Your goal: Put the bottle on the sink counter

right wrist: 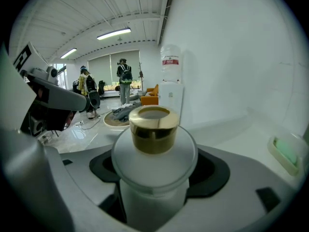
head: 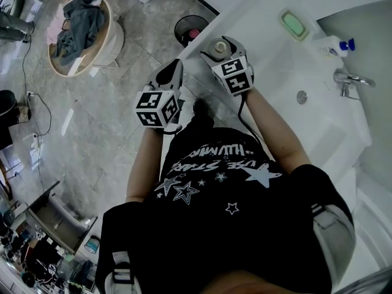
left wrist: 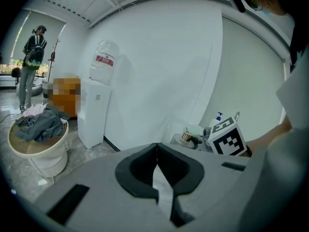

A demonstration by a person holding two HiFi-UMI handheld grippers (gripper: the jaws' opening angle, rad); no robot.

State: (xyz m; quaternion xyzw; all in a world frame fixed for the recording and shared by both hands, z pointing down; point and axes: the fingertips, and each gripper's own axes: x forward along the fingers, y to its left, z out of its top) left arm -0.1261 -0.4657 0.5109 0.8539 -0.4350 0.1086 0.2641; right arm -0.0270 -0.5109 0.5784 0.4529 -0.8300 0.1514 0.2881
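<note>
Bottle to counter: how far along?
Done: the bottle is picked up, clamped in the jaws of the right gripper. In hand: it is held at the edge of the sink counter; contact can't be told. Left: set it down and open. The left gripper is shut, empty.

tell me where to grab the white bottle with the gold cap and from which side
Grip the wide round body of the bottle, just under its shoulder, coming from the side with one jaw on each flank. The gold cap is narrower, a poorer hold. The right gripper holds it this way.
</note>
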